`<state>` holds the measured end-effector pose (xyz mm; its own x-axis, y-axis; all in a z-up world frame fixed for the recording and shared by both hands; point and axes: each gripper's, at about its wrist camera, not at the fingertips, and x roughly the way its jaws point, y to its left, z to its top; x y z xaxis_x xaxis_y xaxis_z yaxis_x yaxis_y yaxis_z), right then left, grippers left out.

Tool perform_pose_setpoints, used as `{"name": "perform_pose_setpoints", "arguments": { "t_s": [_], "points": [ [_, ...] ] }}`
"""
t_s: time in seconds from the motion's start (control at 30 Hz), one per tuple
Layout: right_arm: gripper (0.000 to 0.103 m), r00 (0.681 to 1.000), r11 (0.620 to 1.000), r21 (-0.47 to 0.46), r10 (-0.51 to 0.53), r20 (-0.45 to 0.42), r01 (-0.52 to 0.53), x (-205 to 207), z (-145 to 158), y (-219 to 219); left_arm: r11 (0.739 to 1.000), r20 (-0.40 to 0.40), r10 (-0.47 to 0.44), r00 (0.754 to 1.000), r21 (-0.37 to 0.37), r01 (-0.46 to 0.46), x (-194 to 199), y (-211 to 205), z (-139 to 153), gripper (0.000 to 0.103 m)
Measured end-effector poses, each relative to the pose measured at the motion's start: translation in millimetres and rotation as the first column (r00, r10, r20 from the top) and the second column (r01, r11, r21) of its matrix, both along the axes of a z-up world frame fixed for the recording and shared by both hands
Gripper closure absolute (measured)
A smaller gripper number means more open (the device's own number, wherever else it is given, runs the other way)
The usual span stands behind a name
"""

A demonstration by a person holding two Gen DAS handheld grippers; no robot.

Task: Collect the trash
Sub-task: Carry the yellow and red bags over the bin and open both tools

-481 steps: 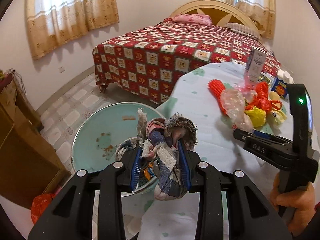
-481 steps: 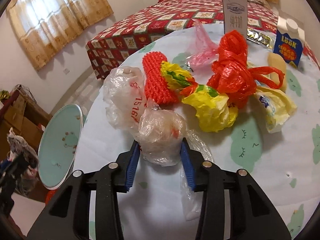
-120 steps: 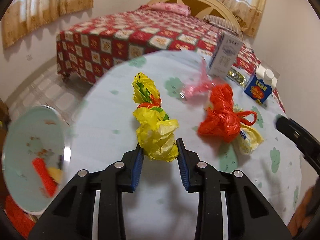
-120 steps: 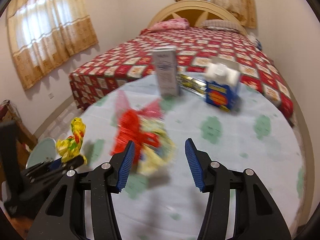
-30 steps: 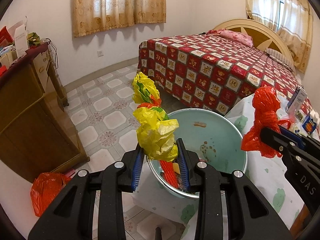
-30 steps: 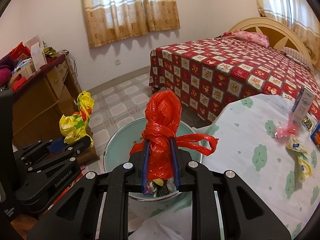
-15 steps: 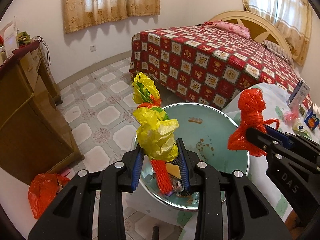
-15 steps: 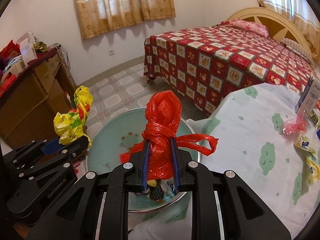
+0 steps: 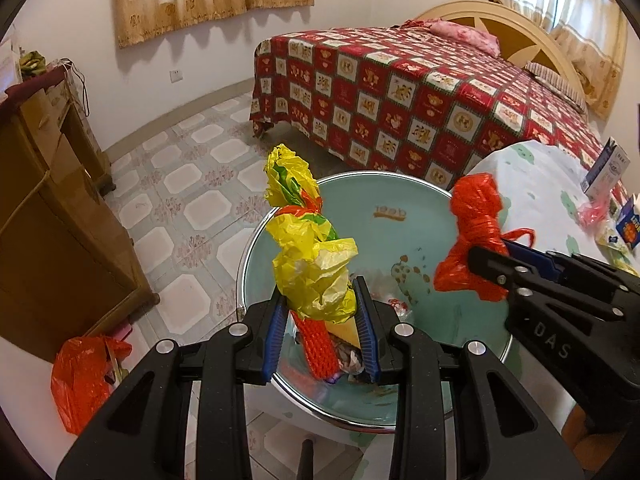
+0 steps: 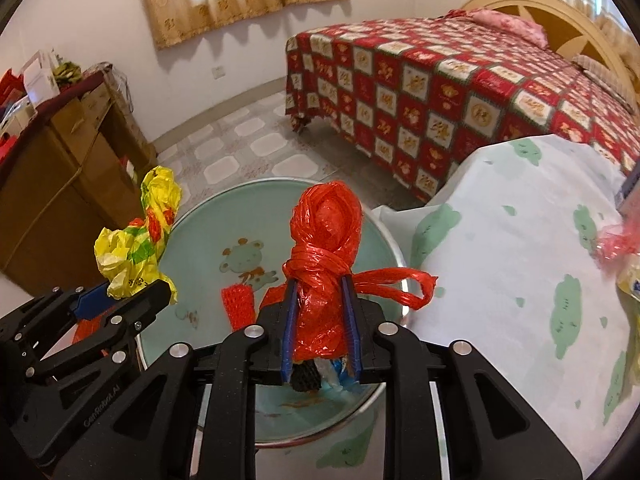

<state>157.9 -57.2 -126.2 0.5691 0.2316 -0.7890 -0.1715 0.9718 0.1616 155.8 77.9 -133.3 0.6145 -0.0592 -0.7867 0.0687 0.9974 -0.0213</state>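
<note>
The big bed (image 9: 440,92) with the red checked cover stands at the far side of the room. The round table (image 10: 520,280) with the green-spotted cloth sits near it. A brown cabinet (image 9: 48,220) stands by the wall on the other side, with open tiled floor (image 9: 192,184) between it and the bed.

The blue-green basin (image 9: 400,240) sits low, just beside the table's edge. A red net roll (image 9: 316,344) and other scraps lie in it.

Both claws are held out over the basin, side by side. The left gripper (image 9: 322,332) points across the basin's near rim. Its blue pads are squeezed tight on the yellow bag (image 9: 312,260), which sticks up. The right gripper (image 10: 320,320) is closer to the table's edge. It is pinched tight on the red bag (image 10: 324,248), which stands up with a loop hanging to the side.

A pink wrapper (image 10: 616,240) lies on the table, well apart from the basin.
</note>
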Motion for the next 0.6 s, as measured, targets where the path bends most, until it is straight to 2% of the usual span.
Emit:
{"name": "perform_pose_setpoints", "arguments": {
  "t_s": [0.07,0.1,0.6],
  "points": [
    [0.066,1.0,1.0,0.02,0.01,-0.015,-0.01,4.1,-1.8,-1.7,1.0,-0.002,0.002,1.0,0.0,-0.002,1.2,0.0,-0.6,0.071],
    [0.065,1.0,0.999,0.037,0.004,-0.015,-0.004,5.0,-1.9,-3.9,1.0,-0.003,0.004,1.0,0.001,-0.004,1.8,0.2,-1.1,0.071],
    [0.065,0.994,0.996,0.023,-0.09,0.065,0.089,-10.7,13.4,-28.0,0.999,-0.033,-0.019,0.999,0.033,0.02,9.9,-13.2,-14.3,0.071]
  ]
}}
